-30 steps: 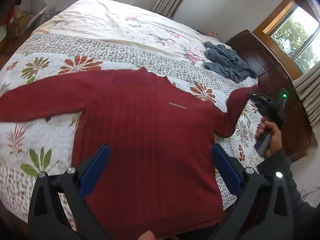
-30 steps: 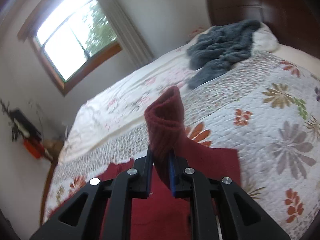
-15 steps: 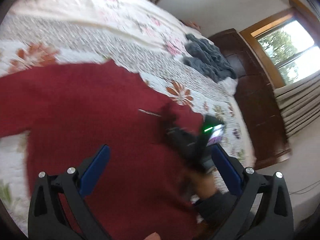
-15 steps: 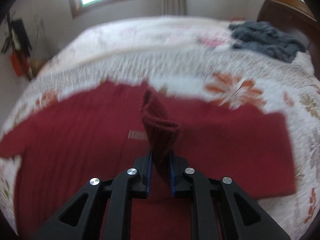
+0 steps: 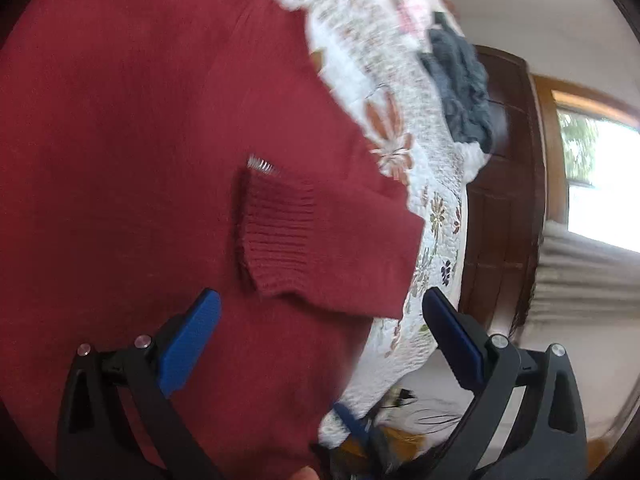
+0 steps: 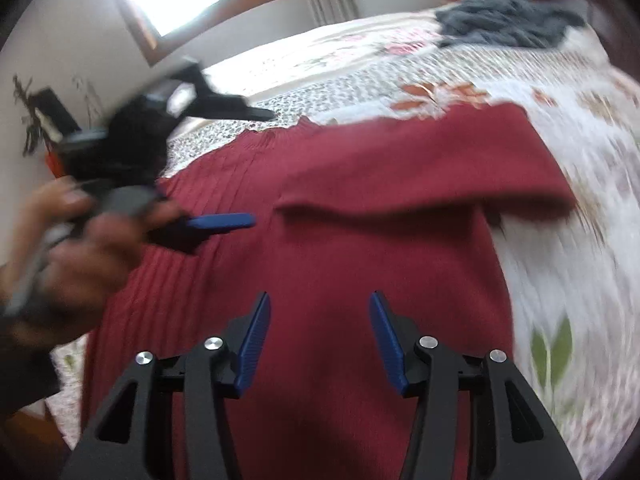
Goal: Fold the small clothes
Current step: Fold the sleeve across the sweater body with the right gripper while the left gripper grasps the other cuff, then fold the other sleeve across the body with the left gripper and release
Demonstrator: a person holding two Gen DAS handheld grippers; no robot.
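A dark red knit sweater [image 5: 120, 140] lies flat on the floral bedspread [image 5: 400, 92]. Its right sleeve [image 5: 320, 240] is folded across the chest, ribbed cuff [image 5: 272, 232] near the small woven label [image 5: 260, 166]. My left gripper [image 5: 320, 308] hovers open above the cuff, holding nothing. In the right wrist view the same sweater [image 6: 340, 260] fills the middle, with the folded sleeve [image 6: 420, 176] lying across it. My right gripper [image 6: 318, 300] is open and empty over the sweater's body. A hand holds the left gripper [image 6: 224, 220] at the left of that view.
A crumpled grey-blue garment [image 5: 460, 80] lies further up the bed [image 6: 508, 20]. A dark wooden headboard [image 5: 504, 200] stands beyond the bed's edge. Windows with curtains [image 5: 592, 272] are on the walls. Both views are motion-blurred.
My right gripper carried the sleeve cuff across the chest, let go of it and opened. The left gripper swung closer over the sweater toward the folded cuff.
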